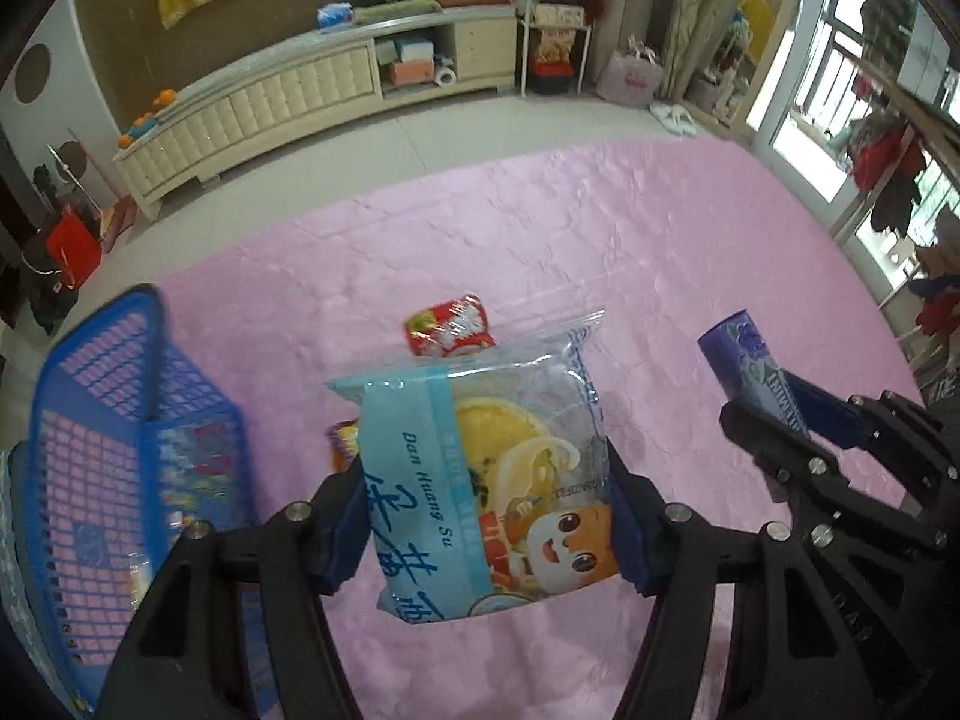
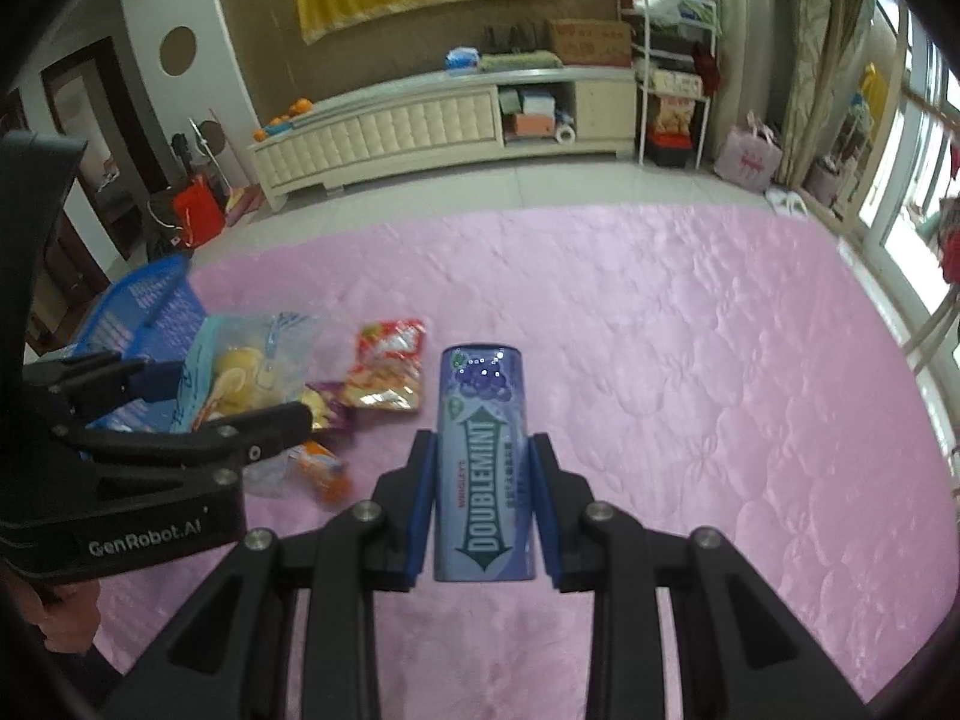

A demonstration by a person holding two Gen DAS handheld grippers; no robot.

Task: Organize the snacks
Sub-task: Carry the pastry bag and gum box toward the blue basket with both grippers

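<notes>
While both of my tools hang above the pink quilted cover, the blue plastic mesh basket sits furthest left at the cover's edge, tipped so its open side faces the middle; a few packets show blurred through its mesh.

Just right of the basket, my left gripper has its blue pads pressed against both sides of a pale blue and clear plastic snack bag printed with a lemon slice and a cartoon child. That bag is lifted clear of the cover, its sealed top edge pointing away from me.

Behind and beneath the bag, on the cover, lies a red and white crinkly snack packet, and a purple and yellow wrapper peeks out at the bag's left edge. From the right wrist view I also see a small orange and clear packet lying on the cover near these, closer to me.

Further right, well apart from the loose packets, my right gripper is clamped on a purple cylindrical Doublemint gum canister. Its blue pads grip the lower half of the canister from both sides, and the canister stands along the fingers with its grape-printed end pointing away, raised off the cover.

Past the cover's far edge, a long cream cabinet runs along the brown wall.
</notes>
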